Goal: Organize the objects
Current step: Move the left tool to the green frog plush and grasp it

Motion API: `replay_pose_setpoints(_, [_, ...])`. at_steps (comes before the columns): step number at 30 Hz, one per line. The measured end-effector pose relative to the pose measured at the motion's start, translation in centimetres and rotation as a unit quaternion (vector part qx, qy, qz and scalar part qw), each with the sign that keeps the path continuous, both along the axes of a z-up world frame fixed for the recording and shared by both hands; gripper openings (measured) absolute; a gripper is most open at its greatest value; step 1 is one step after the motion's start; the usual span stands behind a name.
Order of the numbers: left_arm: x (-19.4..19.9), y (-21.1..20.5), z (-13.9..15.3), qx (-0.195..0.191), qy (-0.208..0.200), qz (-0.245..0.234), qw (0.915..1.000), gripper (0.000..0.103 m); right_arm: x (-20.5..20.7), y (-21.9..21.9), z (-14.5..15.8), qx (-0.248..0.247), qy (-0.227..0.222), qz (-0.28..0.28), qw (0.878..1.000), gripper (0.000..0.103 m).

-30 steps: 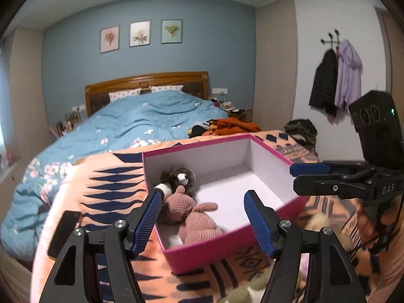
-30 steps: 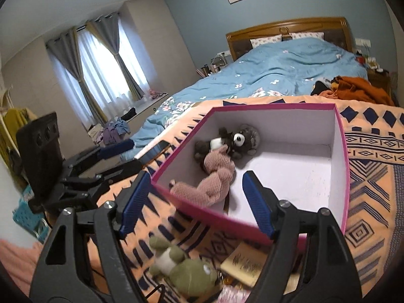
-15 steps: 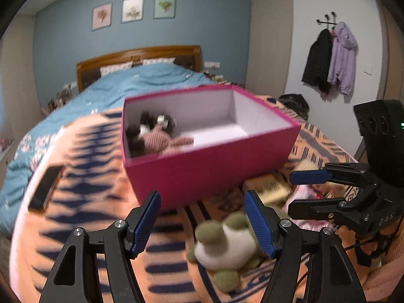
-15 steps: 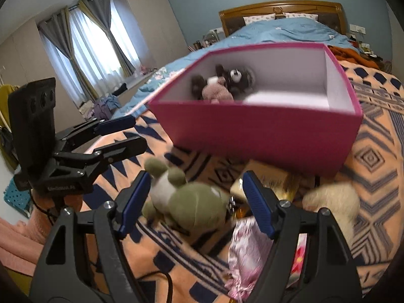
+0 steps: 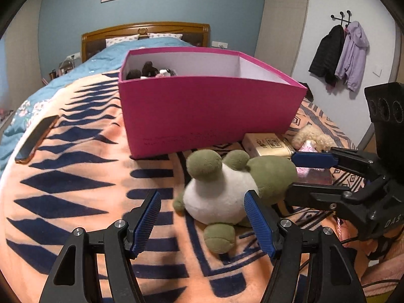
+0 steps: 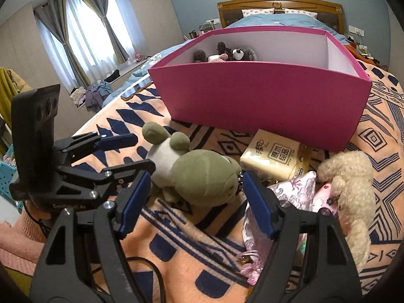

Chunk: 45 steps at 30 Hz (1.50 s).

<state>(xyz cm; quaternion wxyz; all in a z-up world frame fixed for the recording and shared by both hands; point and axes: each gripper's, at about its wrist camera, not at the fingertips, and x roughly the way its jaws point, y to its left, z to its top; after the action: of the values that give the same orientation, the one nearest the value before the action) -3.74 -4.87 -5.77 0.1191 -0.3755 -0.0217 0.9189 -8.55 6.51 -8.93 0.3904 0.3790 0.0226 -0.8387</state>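
Green-and-white plush frog [image 5: 227, 189] lies on the patterned blanket [image 5: 75, 176] at 6 o'clock of the pink box [image 5: 209, 113], long axis crosswise, at 12 o'clock between both half-open, empty grippers, left gripper [image 5: 202, 219] and right gripper [image 6: 195, 197] about equally near.

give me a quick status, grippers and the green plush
Left gripper open, empty. Right gripper open, empty, jaws either side of green plush, not pressing. Plush on blanket, outside pink box. Tissue pack and cream plush crowd beside it.

Both grippers lower — nearer green plush [image 5: 227, 189].
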Motion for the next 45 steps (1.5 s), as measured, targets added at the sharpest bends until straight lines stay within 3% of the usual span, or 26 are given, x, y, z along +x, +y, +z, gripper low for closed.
replay_pose_setpoints(9, [-0.3,0.1,-0.8,0.017,-0.017,-0.007,0.9997,0.070,-0.2,-0.9,-1.4,0.016,-0.001,-0.011,1.000,0.076])
replay_pose_setpoints(20, [-1.1,0.7,-1.4,0.039,-0.033,-0.023,0.9984,0.070,-0.9,-0.4,-1.3,-0.002,-0.011,-0.019,1.000,0.075])
replay_pose_setpoints(24, [-1.5,0.6,-1.5,0.050,-0.039,-0.024,0.9977,0.069,-1.3,-0.3,-1.4,-0.005,-0.018,-0.018,1.000,0.068])
replay_pose_setpoints(32, [-1.6,0.6,-1.7,0.056,-0.040,-0.025,0.9973,0.069,-1.6,-0.1,-1.4,0.001,-0.019,-0.019,1.000,0.059])
replay_pose_setpoints(45, [-0.6,1.3,0.2,0.058,-0.017,-0.024,0.9979,0.069,-0.6,0.2,0.0,-0.003,0.004,-0.008,1.000,0.059])
